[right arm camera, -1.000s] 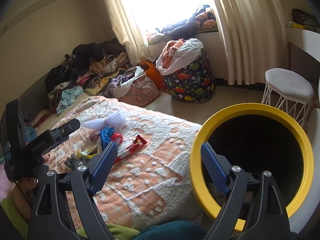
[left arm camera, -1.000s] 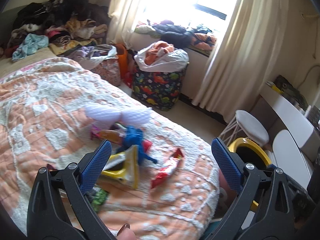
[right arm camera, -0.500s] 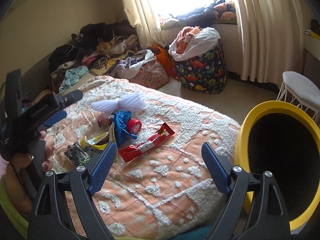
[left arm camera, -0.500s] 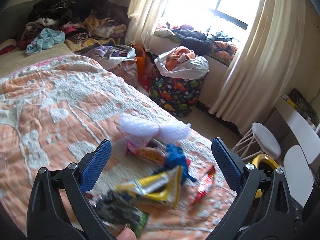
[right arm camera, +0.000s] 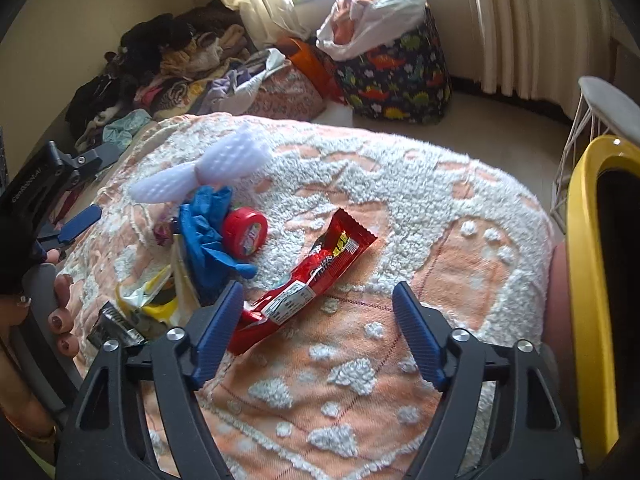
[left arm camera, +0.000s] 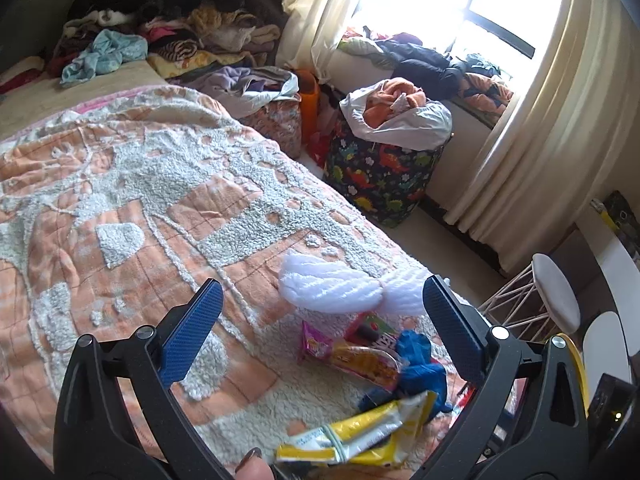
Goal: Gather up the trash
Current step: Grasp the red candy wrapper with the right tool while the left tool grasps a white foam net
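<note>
Trash lies in a heap on the orange and white quilt (right arm camera: 360, 380). It includes a red snack wrapper (right arm camera: 316, 264), a blue glove (right arm camera: 204, 232), a round red tub (right arm camera: 245, 232), a white foam net (right arm camera: 216, 168), a yellow wrapper (left arm camera: 360, 432) and a pink wrapper (left arm camera: 352, 354). My right gripper (right arm camera: 318, 286) hovers low over the quilt. Its jaws are closing, and the red wrapper's near end lies by the left finger, untouched. My left gripper (left arm camera: 320, 284) is open and empty above the foam net (left arm camera: 328, 288). A yellow-rimmed black bin (right arm camera: 588, 280) stands beside the bed.
A dinosaur-print basket (left arm camera: 380, 176) stuffed with clothes stands on the floor under the window. A white stool (left arm camera: 554, 292) is near the bin. Piled clothes (left arm camera: 168, 20) cover the bed's far end. A person's fingers (right arm camera: 60, 312) grip the left tool's handle.
The right gripper came down and closer to the red wrapper, its jaws narrowed, and the bin slid to the view's right edge. The left gripper moved across the bed; the trash now sits lower right.
</note>
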